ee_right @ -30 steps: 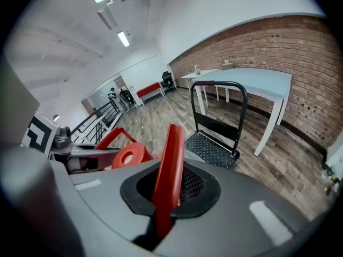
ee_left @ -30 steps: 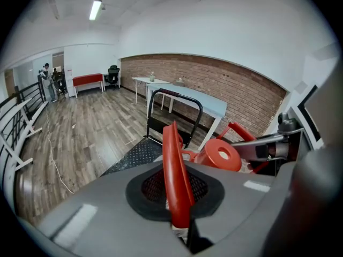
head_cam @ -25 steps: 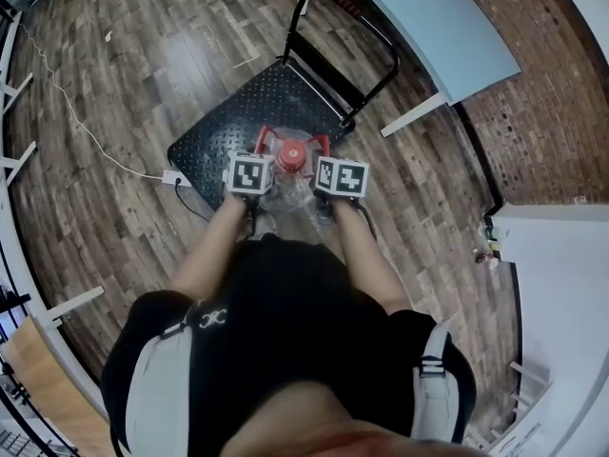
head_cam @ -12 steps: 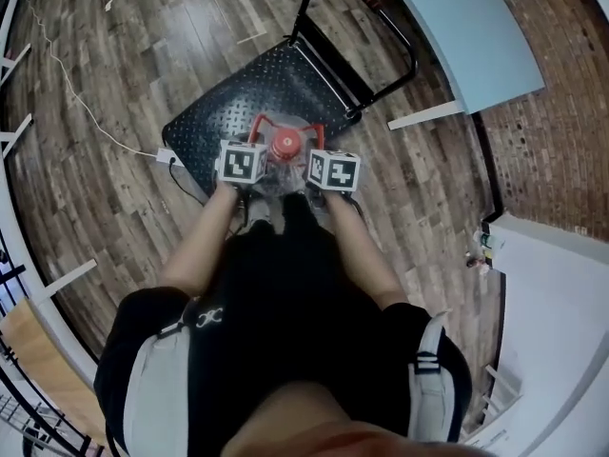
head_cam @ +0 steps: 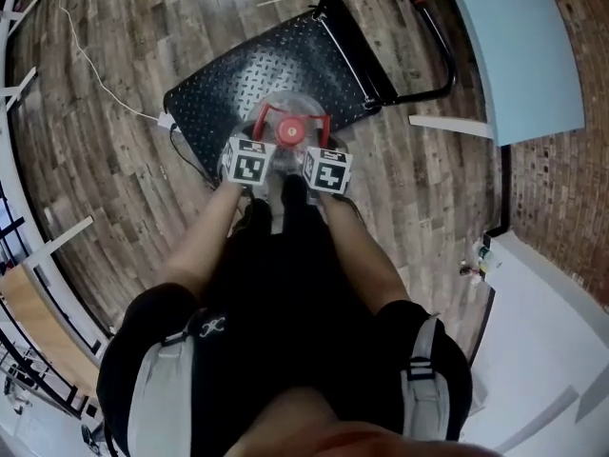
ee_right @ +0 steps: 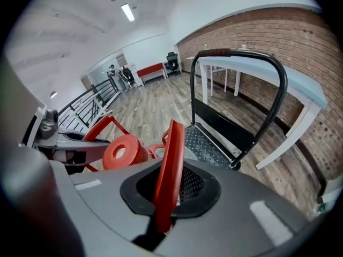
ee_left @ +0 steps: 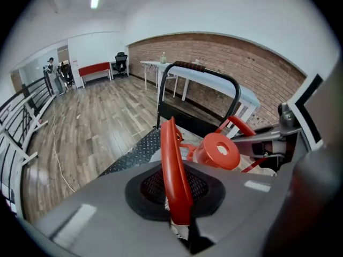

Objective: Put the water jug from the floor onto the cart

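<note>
The water jug [head_cam: 285,106] is a clear bottle with a red cap [head_cam: 288,131] and two red handles. It is at the near edge of the black cart deck [head_cam: 238,69]. I cannot tell whether it rests on the deck. My left gripper [head_cam: 260,144] is shut on the jug's left handle [ee_left: 172,165], and its jaws are beginning to open with the handle still pinched between them. My right gripper [head_cam: 318,146] is shut on the right handle [ee_right: 169,170]. The cap [ee_left: 220,150] shows between the two grippers, and the jug's body is mostly hidden under them.
The cart's black push handle [head_cam: 428,27] rises at the far side of the deck. A light blue table [head_cam: 514,46] with white legs stands right of it by a brick wall. A white cable [head_cam: 90,60] and a power strip [head_cam: 164,120] lie left of the cart. Railings run along the left.
Both grippers have sunk together with the jug, moving forward from the deck's near edge onto the cart. Both still hold the red handles.
</note>
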A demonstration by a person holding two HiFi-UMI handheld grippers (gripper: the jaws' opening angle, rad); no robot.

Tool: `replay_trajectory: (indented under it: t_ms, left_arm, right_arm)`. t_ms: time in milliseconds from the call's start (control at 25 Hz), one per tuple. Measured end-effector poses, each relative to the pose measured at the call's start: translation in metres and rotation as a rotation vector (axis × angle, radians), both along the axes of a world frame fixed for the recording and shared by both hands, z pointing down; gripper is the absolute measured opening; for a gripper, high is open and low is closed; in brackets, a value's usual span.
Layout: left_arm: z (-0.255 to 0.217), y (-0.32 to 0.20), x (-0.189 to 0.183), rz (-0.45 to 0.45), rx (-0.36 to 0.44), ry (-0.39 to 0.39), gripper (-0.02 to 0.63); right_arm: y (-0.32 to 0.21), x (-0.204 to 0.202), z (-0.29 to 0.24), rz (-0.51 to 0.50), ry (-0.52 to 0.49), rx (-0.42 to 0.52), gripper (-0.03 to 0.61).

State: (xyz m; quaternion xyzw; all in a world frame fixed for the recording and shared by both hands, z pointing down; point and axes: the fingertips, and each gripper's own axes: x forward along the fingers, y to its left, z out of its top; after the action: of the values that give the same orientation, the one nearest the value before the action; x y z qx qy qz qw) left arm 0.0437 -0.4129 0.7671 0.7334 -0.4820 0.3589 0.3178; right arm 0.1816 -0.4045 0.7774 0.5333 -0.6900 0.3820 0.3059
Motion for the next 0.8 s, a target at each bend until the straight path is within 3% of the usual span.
replay_trajectory:
  t_ms: [200, 480, 600, 800]
  left_arm:
    - [0.039, -0.002, -0.004, -0.063, -0.064, -0.011, 0.015]
    - [0.074, -0.007, -0.012, -0.093, -0.077, -0.092, 0.012]
    - [0.078, -0.005, -0.022, -0.115, -0.113, -0.084, 0.012]
    - [0.081, 0.000, -0.023, -0.117, -0.165, -0.050, 0.088]
  right_arm:
    - [-0.009, 0.000, 0.036, -0.026, 0.011, -0.052, 0.026]
    - [-0.020, -0.005, 0.062, -0.066, 0.041, -0.038, 0.025]
    - [-0.018, -0.009, 0.064, -0.093, 0.027, -0.047, 0.035]
    - [-0.012, -0.013, 0.065, -0.109, 0.029, -0.069, 0.077]
